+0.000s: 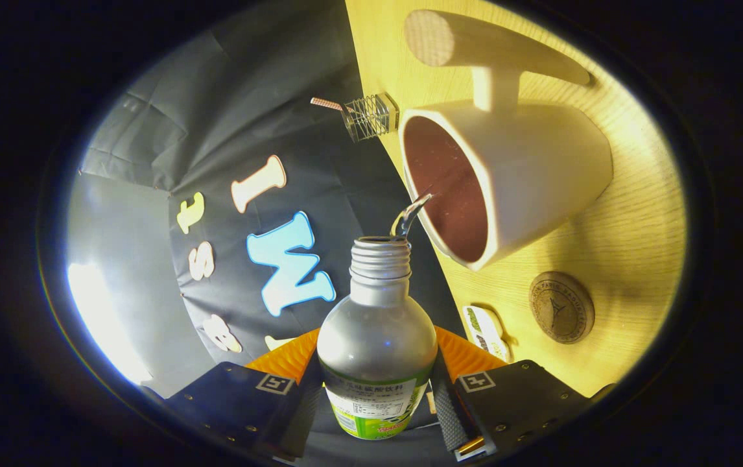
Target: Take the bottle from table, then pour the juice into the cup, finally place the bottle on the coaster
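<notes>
The gripper (377, 389) is clamped on the bottle (377, 344), both fingers pressed against its lower body, so the tongs stand only as wide as the bottle itself. It is rolled hard over, which is why the wooden table (631, 227) appears as a tilted wall to the right: the tilt lets liquid leave the neck. From the uncapped threaded mouth a thin stream (410, 217) arcs toward one o'clock into the cup (507, 175), whose opening faces the bottle. A small wire holder (371, 117) sits at the cup's eleven o'clock. The round coaster (561, 307) waits at the cup's five o'clock, bare, for the bottle afterwards.
</notes>
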Demonstrator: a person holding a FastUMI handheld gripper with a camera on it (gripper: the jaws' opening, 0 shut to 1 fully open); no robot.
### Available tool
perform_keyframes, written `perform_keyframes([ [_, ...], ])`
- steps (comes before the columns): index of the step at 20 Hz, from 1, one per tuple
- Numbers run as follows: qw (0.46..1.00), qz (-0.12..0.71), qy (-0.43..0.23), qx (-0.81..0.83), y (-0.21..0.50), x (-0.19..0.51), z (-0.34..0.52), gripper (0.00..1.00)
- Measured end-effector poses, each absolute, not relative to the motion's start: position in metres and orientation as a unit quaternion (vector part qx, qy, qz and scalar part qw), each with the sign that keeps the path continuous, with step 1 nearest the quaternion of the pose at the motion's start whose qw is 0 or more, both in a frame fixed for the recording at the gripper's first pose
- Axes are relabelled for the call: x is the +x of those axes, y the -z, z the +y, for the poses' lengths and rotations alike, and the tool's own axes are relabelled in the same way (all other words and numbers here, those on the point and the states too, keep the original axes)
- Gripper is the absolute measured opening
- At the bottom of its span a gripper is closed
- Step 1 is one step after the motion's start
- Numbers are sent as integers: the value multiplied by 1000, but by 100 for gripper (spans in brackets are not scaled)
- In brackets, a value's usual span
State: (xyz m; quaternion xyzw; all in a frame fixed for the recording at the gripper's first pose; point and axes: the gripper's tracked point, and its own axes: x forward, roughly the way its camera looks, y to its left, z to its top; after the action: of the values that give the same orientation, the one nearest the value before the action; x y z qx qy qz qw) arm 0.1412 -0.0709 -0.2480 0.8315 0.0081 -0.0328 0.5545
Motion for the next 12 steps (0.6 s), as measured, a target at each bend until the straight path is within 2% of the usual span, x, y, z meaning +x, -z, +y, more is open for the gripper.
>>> perform_keyframes([
  [12, 514, -2, 36, 857, 229, 140, -71, 77],
])
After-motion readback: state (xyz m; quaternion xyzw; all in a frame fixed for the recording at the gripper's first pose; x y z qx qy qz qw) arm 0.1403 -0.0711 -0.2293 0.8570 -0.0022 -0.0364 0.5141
